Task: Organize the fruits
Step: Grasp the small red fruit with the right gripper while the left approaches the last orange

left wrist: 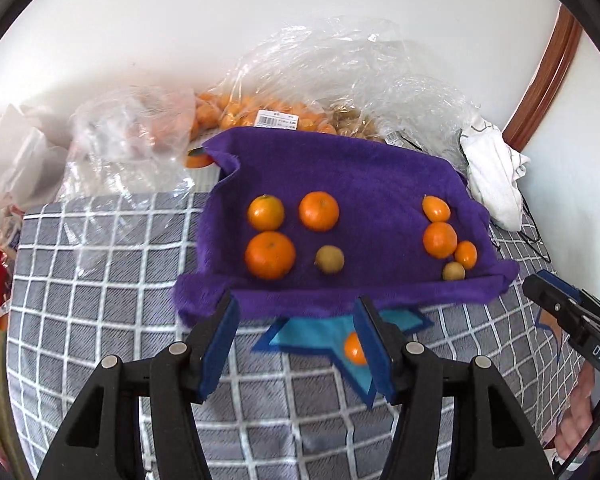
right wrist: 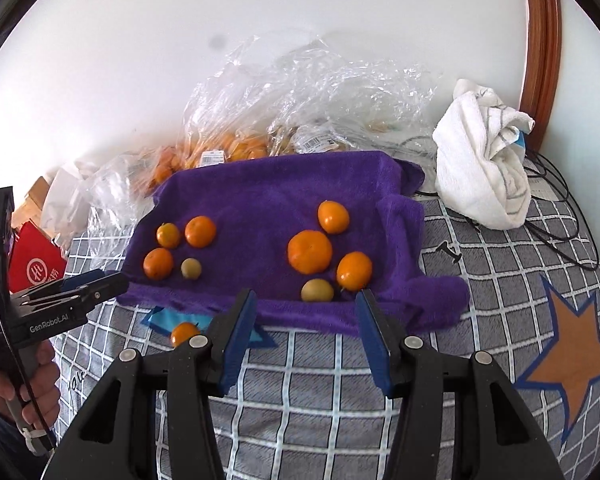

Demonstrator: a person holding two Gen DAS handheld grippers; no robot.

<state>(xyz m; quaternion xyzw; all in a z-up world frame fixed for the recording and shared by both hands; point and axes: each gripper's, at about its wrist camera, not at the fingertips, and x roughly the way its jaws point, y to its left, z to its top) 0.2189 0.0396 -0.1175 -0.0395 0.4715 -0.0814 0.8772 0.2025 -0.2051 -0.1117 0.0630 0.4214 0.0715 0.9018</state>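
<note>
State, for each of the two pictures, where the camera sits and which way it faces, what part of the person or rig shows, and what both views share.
Left wrist: on the left gripper, looking down and forward over the checked bedspread; right gripper shows at right.
Right wrist: on the right gripper, same heading; left gripper and hand show at left.
Shared: purple towel, stray orange, fruit bags.

A grey checked bed cover (right wrist: 320, 408) carries a purple towel (right wrist: 268, 196) at its middle. One orange (right wrist: 184, 333) lies near, a white cloth (right wrist: 480, 168) far right, plastic bags (right wrist: 300, 92) far.
</note>
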